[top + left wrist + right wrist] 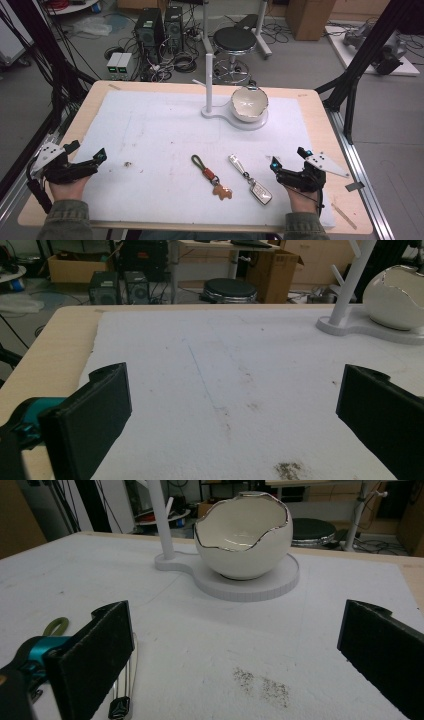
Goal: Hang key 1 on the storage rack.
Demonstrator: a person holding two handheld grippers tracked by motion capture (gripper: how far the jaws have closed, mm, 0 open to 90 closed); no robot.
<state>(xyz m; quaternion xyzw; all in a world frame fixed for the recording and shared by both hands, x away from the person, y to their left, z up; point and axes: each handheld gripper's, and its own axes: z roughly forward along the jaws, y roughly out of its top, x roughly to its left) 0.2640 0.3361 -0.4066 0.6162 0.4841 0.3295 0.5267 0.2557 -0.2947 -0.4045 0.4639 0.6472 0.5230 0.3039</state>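
Observation:
A keychain with a green loop and a brown charm [211,177] lies on the white mat near the front middle. To its right lies a silver car key [251,180] on its fob. A white egg-shaped bowl [249,103] [243,532] sits on a white stand [248,122] with an upright post [208,82] at the back. My left gripper [101,156] [235,425] rests open at the front left, jaws apart over bare mat. My right gripper [288,157] [235,665] is open at the front right, just right of the car key [125,685], facing the bowl.
The white mat [165,125] covers most of the wooden table [95,95]. A small dark speck [128,164] lies on the mat near the left gripper. Beyond the far edge stand a black stool [234,42], computer boxes and cables on the floor.

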